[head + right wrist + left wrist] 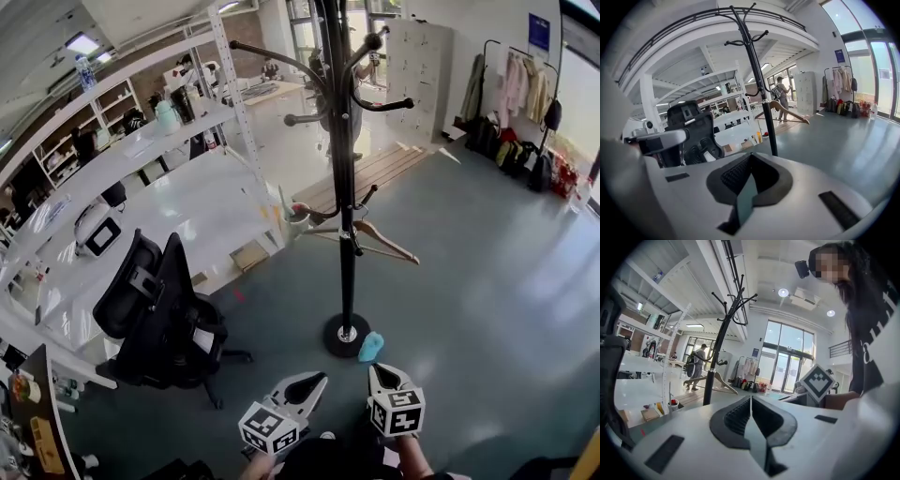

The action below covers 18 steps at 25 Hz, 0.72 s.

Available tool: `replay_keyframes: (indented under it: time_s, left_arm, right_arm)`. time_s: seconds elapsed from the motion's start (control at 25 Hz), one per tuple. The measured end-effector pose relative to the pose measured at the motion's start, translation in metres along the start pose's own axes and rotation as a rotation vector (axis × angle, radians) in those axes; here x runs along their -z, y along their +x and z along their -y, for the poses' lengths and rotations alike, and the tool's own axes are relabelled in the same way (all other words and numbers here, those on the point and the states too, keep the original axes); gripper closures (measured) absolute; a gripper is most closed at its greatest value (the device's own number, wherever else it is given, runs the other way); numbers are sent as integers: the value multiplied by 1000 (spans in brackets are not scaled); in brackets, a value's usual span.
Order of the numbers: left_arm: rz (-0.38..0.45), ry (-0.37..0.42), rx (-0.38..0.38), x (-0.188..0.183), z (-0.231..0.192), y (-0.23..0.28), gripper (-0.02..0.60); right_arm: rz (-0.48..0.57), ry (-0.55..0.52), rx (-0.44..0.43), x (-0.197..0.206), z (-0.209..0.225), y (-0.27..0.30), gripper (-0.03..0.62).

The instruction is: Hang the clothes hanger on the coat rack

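The black coat rack (346, 187) stands on its round base in the middle of the grey floor. A wooden clothes hanger (380, 242) hangs from one of its low hooks, apart from both grippers. My left gripper (314, 382) and right gripper (384, 372) are side by side at the bottom of the head view, a short way in front of the rack's base. Both are shut with nothing between the jaws. The left gripper view shows its jaws (750, 399) meeting, with the rack (719, 341) and hanger (719, 380) beyond. The right gripper view shows its jaws (751, 157) shut, with the rack (757, 70) and hanger (780, 108) ahead.
A black office chair (155, 309) stands to the left, beside white tables and shelving (178, 197). A small blue object (371, 347) lies by the rack's base. A clothes rail with garments (520, 103) stands at the far right wall. A person (780, 96) walks in the background.
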<state>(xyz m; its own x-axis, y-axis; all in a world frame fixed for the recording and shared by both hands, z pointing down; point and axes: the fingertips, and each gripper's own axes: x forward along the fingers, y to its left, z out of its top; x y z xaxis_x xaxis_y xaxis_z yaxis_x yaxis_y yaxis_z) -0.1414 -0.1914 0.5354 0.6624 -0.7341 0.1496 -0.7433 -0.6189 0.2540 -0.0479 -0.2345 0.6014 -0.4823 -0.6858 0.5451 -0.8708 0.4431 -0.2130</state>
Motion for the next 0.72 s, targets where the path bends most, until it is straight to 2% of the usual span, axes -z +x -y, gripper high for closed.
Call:
replay_keyframes:
  time_s: [0.24, 0.48, 0.72]
  left_arm:
    - [-5, -8, 61, 14, 25, -27, 582]
    - [4, -7, 114, 18, 61, -30, 582]
    - [25, -6, 110, 15, 93, -27, 582]
  right_arm:
    - [-10, -3, 47, 35, -25, -44, 583]
    - [-20, 7, 80, 57, -23, -82, 583]
    - [-8, 5, 61, 63, -17, -115, 583]
